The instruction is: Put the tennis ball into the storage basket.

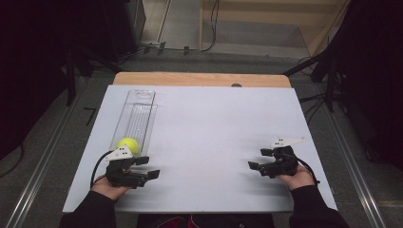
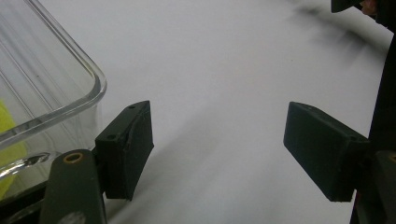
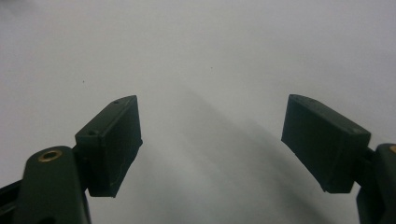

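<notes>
Tennis ball (image 1: 128,144) lies in the clear plastic tray (image 1: 142,97), left of frame, on the white bench (image 1: 209,137). Left gripper (image 1: 146,167) and right gripper (image 1: 259,158) rest low at the bottom, wide open, empty, seemingly poised.

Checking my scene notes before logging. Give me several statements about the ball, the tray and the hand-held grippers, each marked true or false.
1. The yellow ball lies inside the clear tray. True.
2. The left hand-held gripper is shut on the ball. False: it is open with nothing between its jaws.
3. The right hand-held gripper is open over the bare white board. True.
4. The ball sits at the tray's far end. False: it is at the near end, by the left hand-held gripper.
5. The tray lies on the board's right side. False: it lies on the left.
</notes>
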